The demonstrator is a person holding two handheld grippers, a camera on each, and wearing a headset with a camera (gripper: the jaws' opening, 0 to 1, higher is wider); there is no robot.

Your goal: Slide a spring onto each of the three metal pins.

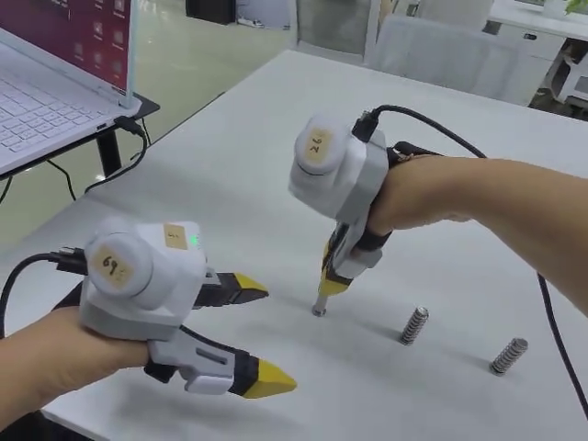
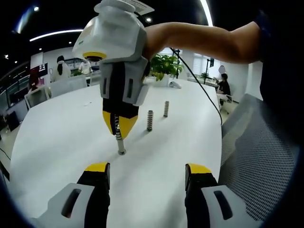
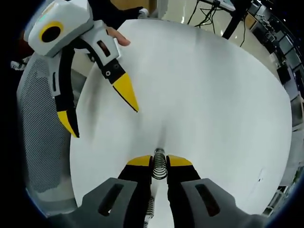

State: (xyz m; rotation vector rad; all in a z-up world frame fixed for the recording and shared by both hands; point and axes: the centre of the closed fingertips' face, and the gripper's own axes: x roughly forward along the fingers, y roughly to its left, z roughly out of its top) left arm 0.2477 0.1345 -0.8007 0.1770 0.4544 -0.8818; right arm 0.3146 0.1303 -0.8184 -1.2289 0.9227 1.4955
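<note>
My right gripper (image 1: 331, 285) points straight down at the white table (image 1: 239, 165), shut on a small metal spring (image 3: 159, 167). In the left gripper view the spring (image 2: 117, 134) hangs from its yellow tips, around a thin metal pin (image 2: 121, 151) that stands on the table. The pin's foot (image 1: 319, 310) shows under the tips. Right of it two more springs (image 1: 413, 325) (image 1: 508, 356) stand upright; I cannot tell whether pins are inside them. My left gripper (image 1: 262, 333) hovers low at the near left, open and holding nothing, a hand's width from the pin.
A laptop (image 1: 55, 83) on a stand sits off the table's far left corner, with cables hanging below it. Grey chairs (image 1: 450, 50) stand beyond the far edge. A mesh chair (image 2: 261, 156) is close on the right in the left gripper view.
</note>
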